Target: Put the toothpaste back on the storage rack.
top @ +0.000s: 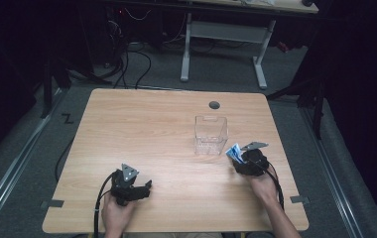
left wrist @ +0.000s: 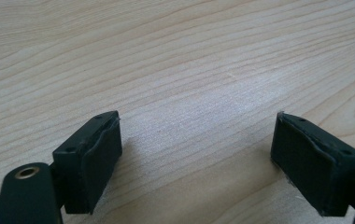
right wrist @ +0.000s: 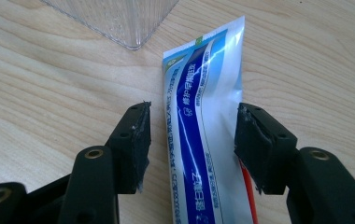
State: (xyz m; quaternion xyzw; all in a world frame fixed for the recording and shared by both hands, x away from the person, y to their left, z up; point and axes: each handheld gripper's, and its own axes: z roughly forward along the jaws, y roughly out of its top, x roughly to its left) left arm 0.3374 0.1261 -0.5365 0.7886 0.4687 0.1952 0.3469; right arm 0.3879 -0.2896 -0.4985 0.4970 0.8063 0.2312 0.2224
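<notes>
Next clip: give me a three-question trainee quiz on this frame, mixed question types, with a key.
1. True or false: the left tool holds a tube.
2. Multiple choice: the tube between the right tool's jaws lies
A) inside the box
B) flat on the table, crimped end toward the box
C) upright on its cap
3. Fill in: the clear box stands nearer the ____ tool.

Key
1. False: its jaws stand apart over bare table.
2. B. The jaws flank the tube with a gap on the left side, so it is not clamped.
3. right
</notes>
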